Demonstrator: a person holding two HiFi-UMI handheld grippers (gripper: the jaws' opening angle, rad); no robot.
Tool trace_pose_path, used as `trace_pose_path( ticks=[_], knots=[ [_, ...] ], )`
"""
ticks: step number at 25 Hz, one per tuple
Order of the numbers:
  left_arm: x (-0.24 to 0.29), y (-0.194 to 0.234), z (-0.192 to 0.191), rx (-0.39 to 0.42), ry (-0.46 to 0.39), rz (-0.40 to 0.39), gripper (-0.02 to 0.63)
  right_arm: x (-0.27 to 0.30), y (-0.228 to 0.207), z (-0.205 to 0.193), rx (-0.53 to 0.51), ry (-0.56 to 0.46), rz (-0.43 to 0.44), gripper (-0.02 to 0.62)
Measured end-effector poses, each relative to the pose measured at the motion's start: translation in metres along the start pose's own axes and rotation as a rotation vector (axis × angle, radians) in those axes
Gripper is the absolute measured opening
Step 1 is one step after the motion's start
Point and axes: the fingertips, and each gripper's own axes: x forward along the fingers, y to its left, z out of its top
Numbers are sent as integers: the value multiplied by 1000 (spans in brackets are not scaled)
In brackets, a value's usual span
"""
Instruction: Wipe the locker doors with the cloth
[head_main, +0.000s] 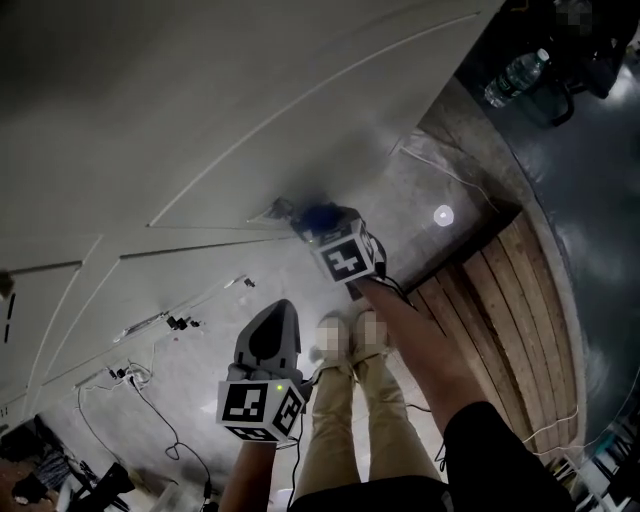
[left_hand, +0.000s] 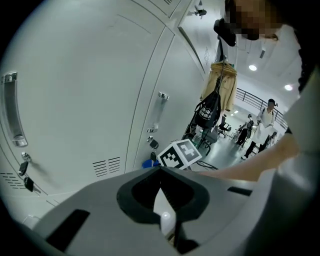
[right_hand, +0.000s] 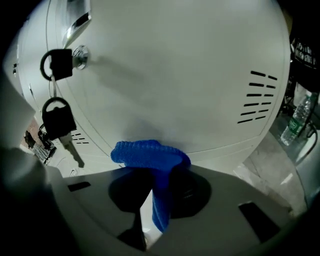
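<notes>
A blue cloth (right_hand: 147, 152) is pinched in my right gripper (right_hand: 160, 170), which is shut on it and presses it against the lower part of a white locker door (right_hand: 175, 75). From the head view the cloth (head_main: 318, 215) shows just beyond the right gripper (head_main: 318, 228), at the foot of the lockers (head_main: 200, 110). My left gripper (head_main: 280, 312) hangs lower and nearer to me, apart from the lockers. Its jaws meet at the tip (left_hand: 161, 172) with nothing between them. The left gripper view also catches the cloth (left_hand: 150, 163) beside the right gripper's marker cube (left_hand: 180, 154).
Black padlocks with keys (right_hand: 57, 62) hang at the door's lock, left of the cloth. Vent slots (right_hand: 257, 97) lie to the right. A water bottle (head_main: 515, 75) stands on the floor; wooden planks (head_main: 510, 310) and cables (head_main: 130, 375) lie there. People stand far off (left_hand: 267, 117).
</notes>
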Motion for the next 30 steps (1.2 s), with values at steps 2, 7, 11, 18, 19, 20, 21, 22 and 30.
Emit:
trace_pose_path(
  ticks=[2,7,11,18,19,20,21,22,30],
  knots=[
    [7,-7,-1,3,8,-7,9,-4,-18,3,-12,-3,-18,80],
    [24,-25,-4,25,37,-34,9,-13,-63,8,-9,-13,-68,80],
    [33,-35,-6,39,54,-45,9,-22,-103,10,15,-11,-123,80],
    [46,-46,-1,55,61,-54,9,-37,-155,18,39,-22,-198,80],
    [47,-47,0,56,59,-55,9,-39,-161,19,43,-24,-207,80],
    [48,-49,2,57,57,-56,9,-41,-167,20,47,-27,-218,80],
    [49,-50,2,57,56,-56,9,-43,-172,21,50,-29,-229,80],
    [49,-51,3,58,56,-57,9,-45,-177,22,53,-30,-240,80],
    [43,-55,11,78,53,-55,9,-68,-183,41,29,-79,-302,80]
  ],
)
